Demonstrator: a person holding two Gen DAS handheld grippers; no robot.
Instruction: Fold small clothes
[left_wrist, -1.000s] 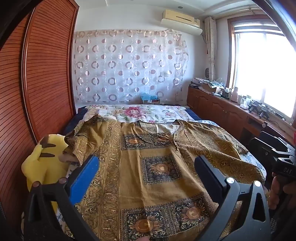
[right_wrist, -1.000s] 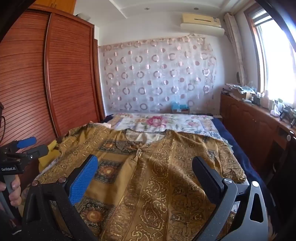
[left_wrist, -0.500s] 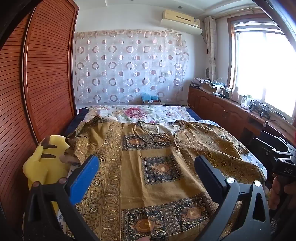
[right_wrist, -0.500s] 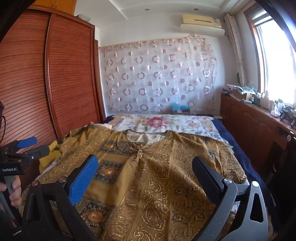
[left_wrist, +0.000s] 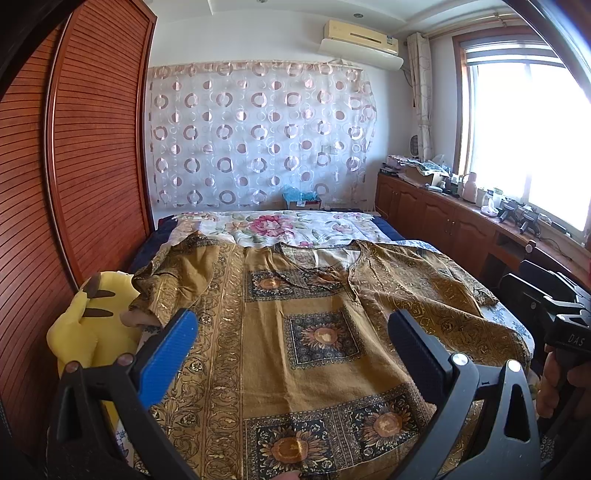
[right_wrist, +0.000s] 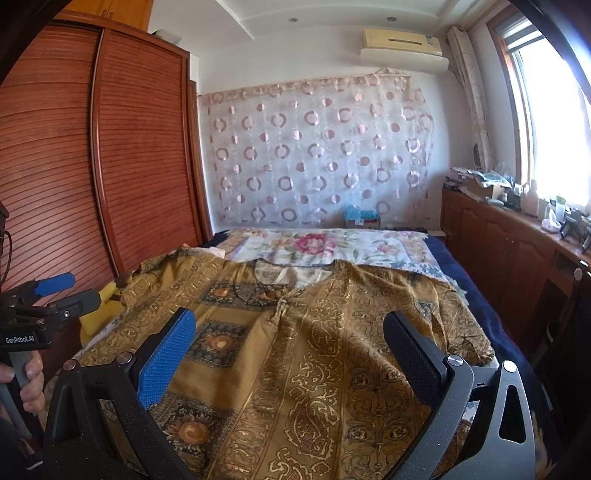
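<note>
Shirt lies flat on the bed, collar far and hem nearest both grippers, left gripper and right gripper poised over it, jaws wide, empty.

A mustard-gold tunic with dark sunflower squares and scrollwork borders lies spread flat, front up, on the bed ahead of and beneath both pairs of jaws, neckline at the far end, sleeves out sideways.
</note>
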